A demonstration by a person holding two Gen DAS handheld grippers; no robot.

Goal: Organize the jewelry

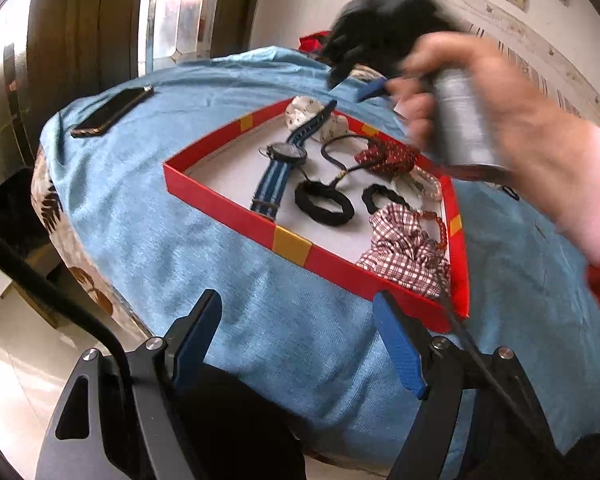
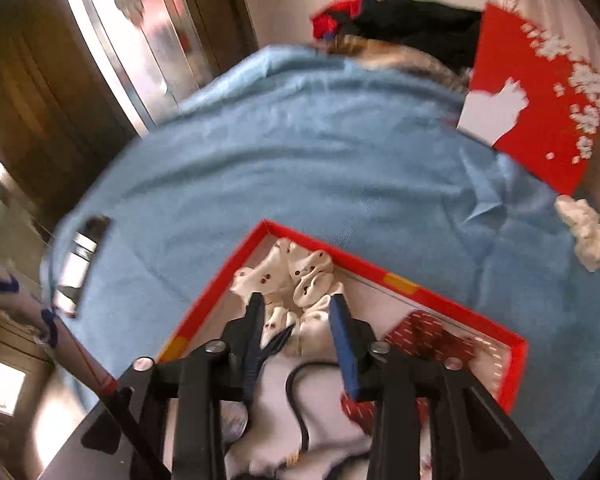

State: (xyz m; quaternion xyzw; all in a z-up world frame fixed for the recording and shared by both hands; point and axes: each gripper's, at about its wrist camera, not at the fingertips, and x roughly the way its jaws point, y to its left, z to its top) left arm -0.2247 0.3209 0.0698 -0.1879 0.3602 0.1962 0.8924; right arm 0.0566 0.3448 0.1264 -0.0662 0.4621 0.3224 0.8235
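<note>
With my right gripper [image 2: 296, 312] above the far corner of the red tray [image 2: 384, 270], over the white spotted scrunchie [image 2: 296, 268], the step in hand appears to be clearing away from that scrunchie, which lies inside the tray on its pale floor. To do it well, I should rise straight until both fingers are clear of the fabric folds, so that no fold catches on a pad and drags the piece out of its corner. My right jaws stand partly spread; the scrunchie shows between and beyond the fingertips, but I see no pad pressing on it, so I judge it released. My left gripper [image 1: 300, 336] hangs over the blue cloth [image 1: 228, 264] just short of the tray's near wall, its jaws spread wide and holding nothing. Already in the tray are the striped watch [image 1: 284, 160], two black hair ties [image 1: 324, 202], a red dotted scrunchie [image 1: 388, 158], a checked scrunchie [image 1: 404, 248] and an amber bead bracelet [image 1: 436, 220]. A white scrunchie [image 2: 584, 232] remains outside on the cloth near the red lid [image 2: 540, 112]; I judge it the next candidate.
</note>
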